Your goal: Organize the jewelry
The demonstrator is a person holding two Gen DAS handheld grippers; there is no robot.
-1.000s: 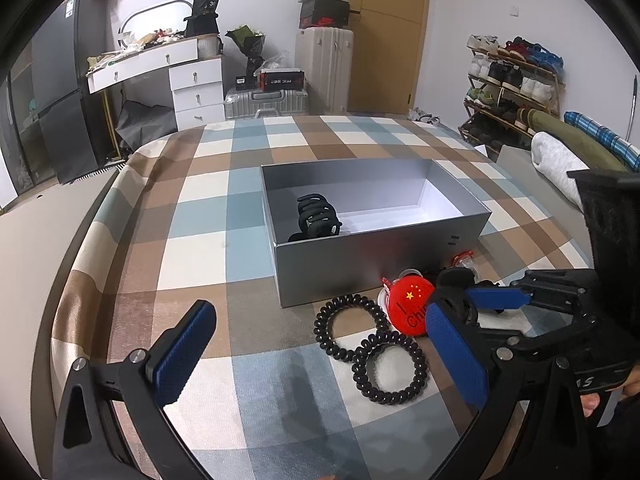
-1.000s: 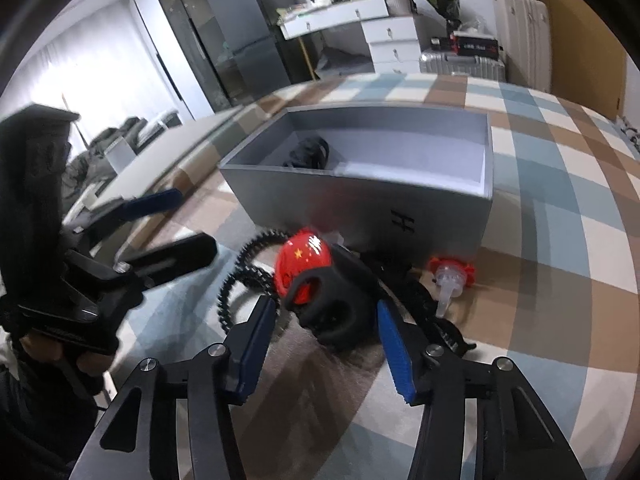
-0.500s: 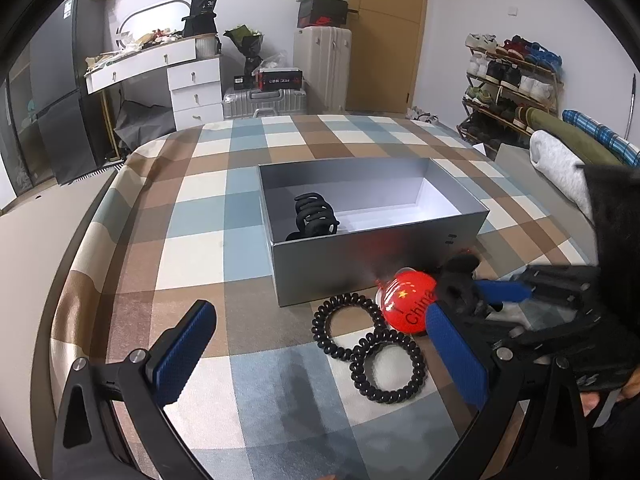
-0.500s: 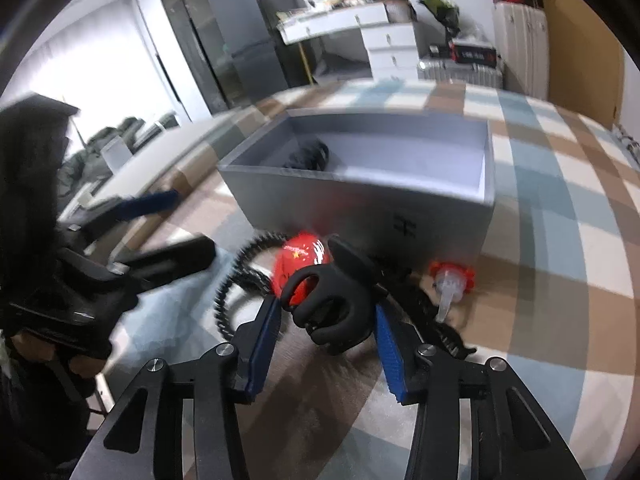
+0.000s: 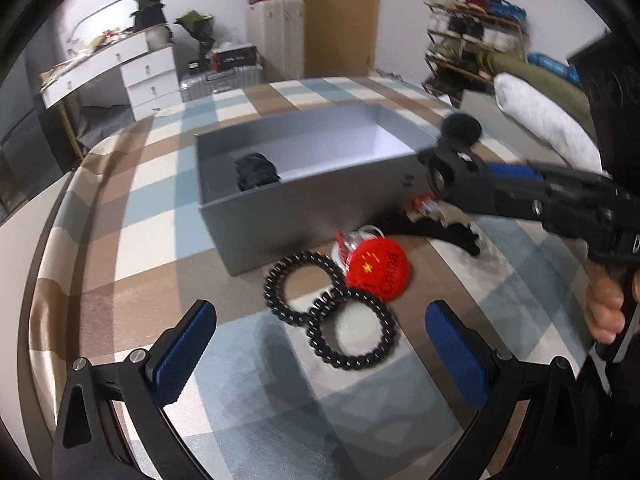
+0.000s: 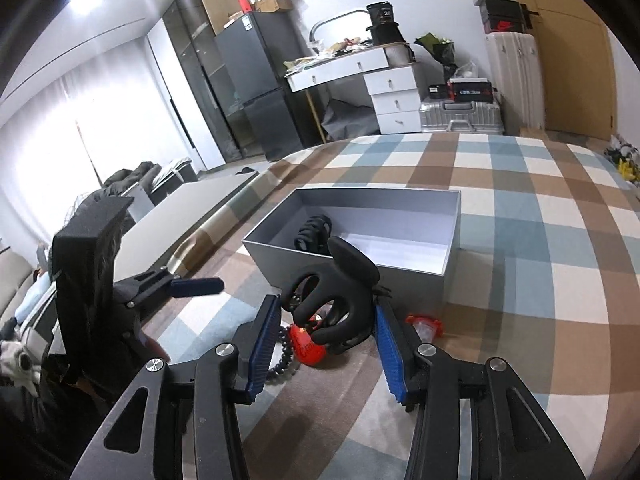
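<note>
My right gripper is shut on a black claw hair clip and holds it in the air in front of the grey open box; in the left wrist view the clip hangs near the box's right corner. The box holds another black claw clip. My left gripper is open and empty, low over two black spiral hair ties. A red round badge lies beside them.
A small red-and-clear item and a black item lie on the checked bedspread in front of the box. A shoe rack and a rolled blanket are to the right, a white dresser behind.
My right gripper closed on the black claw clip beside the red badge and lifted it off the bedspread, up toward the box. My left gripper stayed open and shifted slightly.
</note>
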